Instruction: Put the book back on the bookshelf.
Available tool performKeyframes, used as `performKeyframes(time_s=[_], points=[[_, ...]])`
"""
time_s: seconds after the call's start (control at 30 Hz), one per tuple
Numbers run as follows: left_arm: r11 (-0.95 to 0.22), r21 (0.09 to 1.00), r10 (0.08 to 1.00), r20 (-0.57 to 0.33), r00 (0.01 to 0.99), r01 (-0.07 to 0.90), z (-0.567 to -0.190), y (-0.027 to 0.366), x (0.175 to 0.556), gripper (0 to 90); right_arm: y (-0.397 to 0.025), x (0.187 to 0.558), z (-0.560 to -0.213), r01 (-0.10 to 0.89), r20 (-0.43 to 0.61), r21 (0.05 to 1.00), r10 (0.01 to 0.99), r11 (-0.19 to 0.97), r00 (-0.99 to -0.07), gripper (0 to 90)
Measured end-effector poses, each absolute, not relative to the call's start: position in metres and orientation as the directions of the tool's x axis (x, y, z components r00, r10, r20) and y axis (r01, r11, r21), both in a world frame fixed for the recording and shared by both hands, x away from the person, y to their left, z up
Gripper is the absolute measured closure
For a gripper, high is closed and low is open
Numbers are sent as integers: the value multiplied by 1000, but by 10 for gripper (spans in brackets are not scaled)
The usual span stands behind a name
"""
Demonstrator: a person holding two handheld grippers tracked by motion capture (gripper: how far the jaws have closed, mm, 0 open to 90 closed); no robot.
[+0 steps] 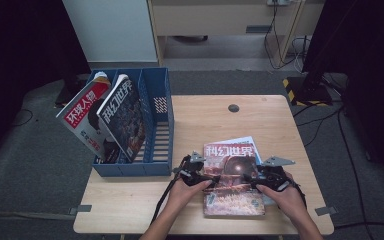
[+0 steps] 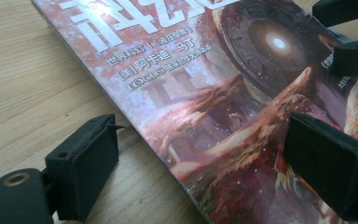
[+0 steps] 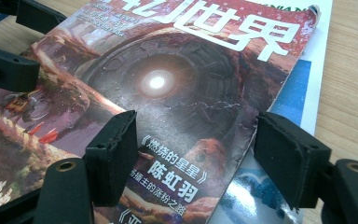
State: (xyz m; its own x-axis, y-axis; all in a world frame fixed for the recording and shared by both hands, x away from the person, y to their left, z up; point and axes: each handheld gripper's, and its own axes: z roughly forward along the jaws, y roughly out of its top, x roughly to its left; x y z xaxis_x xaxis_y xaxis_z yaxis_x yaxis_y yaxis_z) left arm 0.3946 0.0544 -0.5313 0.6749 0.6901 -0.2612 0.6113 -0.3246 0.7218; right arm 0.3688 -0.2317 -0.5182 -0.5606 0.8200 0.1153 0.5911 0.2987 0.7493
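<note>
Our left gripper (image 2: 200, 154) is spread wide, one jaw on the table (image 2: 28, 84), the other over the magazine (image 2: 205, 93), straddling its edge. Our right gripper (image 3: 196, 149) gapes likewise across the opposite edge, a blue booklet (image 3: 303, 88) beneath. Beyond our left gripper stands a rack (image 1: 155, 125).

A reddish magazine (image 1: 232, 177) with white title lettering overlies a blue-white one (image 3: 279, 140).

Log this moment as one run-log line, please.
left gripper: open, straddling red magazine left edge | right gripper: open, straddling its right edge | magazine: flat, atop blue one
</note>
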Motion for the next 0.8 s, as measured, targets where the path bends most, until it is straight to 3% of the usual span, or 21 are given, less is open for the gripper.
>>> performKeyframes(time_s=[0.23, 0.5, 0.8], points=[[-336, 709, 690, -262, 674, 620, -531, 51, 399, 64, -231, 369, -518, 592, 117, 750, 820, 296, -560, 304], [-330, 706, 688, -274, 672, 626, -530, 51, 400, 84, -229, 369, -518, 593, 118, 750, 823, 294, -556, 300], [-287, 692, 718, -302, 627, 662, -526, 55, 402, 205, -229, 369, -518, 593, 118, 750, 823, 294, -556, 300]])
